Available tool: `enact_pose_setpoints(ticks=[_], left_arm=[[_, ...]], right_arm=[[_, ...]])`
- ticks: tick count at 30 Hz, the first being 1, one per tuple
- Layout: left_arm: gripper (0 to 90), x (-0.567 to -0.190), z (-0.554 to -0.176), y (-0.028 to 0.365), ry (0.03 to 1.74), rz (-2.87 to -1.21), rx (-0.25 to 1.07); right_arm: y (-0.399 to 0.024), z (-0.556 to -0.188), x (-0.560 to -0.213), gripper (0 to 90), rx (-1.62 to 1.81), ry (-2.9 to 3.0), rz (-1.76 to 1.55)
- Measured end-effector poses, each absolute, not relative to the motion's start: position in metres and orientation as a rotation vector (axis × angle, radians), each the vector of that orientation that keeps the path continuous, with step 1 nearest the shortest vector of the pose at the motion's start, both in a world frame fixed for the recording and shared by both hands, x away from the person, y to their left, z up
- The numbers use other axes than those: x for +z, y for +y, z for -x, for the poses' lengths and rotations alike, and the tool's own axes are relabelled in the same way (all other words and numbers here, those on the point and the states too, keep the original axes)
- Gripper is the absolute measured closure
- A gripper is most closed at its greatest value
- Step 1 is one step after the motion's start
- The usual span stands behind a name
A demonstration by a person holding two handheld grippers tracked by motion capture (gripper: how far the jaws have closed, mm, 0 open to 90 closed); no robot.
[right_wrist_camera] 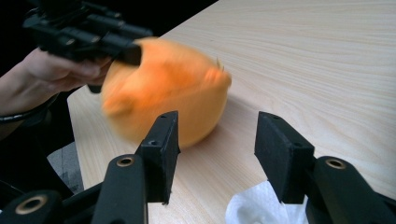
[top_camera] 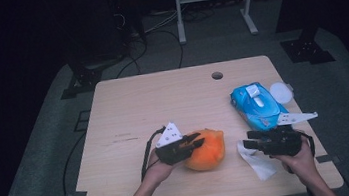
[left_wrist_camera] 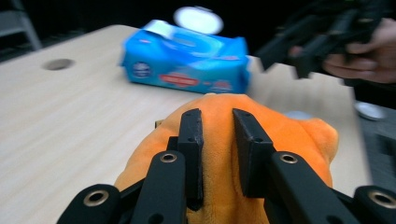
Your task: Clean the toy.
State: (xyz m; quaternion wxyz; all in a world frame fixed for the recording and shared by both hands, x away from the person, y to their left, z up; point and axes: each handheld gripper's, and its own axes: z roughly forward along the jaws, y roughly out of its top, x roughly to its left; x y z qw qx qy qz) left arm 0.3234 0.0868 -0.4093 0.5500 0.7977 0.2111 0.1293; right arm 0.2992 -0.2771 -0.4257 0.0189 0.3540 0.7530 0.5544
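An orange plush toy (top_camera: 208,150) is at the table's near middle. My left gripper (top_camera: 199,141) comes at it from the left, and its jaws are shut on a fold of the orange fabric (left_wrist_camera: 280,135) near the toy's top. The toy (right_wrist_camera: 173,93) looks blurred in the right gripper view, with its underside close to the wood. My right gripper (top_camera: 248,139) is to the toy's right and points left toward it. Those jaws (right_wrist_camera: 217,126) stand open with nothing between them, above a crumpled white wipe (right_wrist_camera: 261,207).
A blue pack of wet wipes (top_camera: 256,105) with its flap open lies at the right, and a round white lid (top_camera: 281,92) is beside it. The white wipe (top_camera: 257,161) lies near the front edge. The wooden table (top_camera: 163,104) has a cable hole (top_camera: 217,75) at the back.
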Motion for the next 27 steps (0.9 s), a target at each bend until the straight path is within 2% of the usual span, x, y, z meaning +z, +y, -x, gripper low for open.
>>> enact_pose_setpoints(ticks=[6,8,9,15,20,27], left_arm=[[75.1,-0.426,-0.343,0.105,0.594,-1.896,0.413],[74.8,-0.430,-0.346,0.109,0.615,-1.861,0.366],[74.0,-0.429,-0.345,0.109,0.603,-1.872,0.385],[62.8,-0.426,-0.339,0.110,0.571,-1.887,0.339],[59.2,-0.418,-0.333,0.124,0.570,-1.843,0.304],[54.1,-0.414,-0.333,0.148,0.615,-1.816,0.339]], right_arm=[[-0.279,-0.301,-0.430,48.4,1.708,2.347,-1.119],[-0.279,-0.300,-0.431,48.5,1.695,2.351,-1.113],[-0.280,-0.300,-0.431,48.4,1.689,2.351,-1.114],[-0.281,-0.301,-0.432,47.6,1.658,2.346,-1.122],[-0.280,-0.300,-0.431,47.3,1.626,2.352,-1.115],[-0.279,-0.301,-0.432,46.4,1.604,2.351,-1.112]])
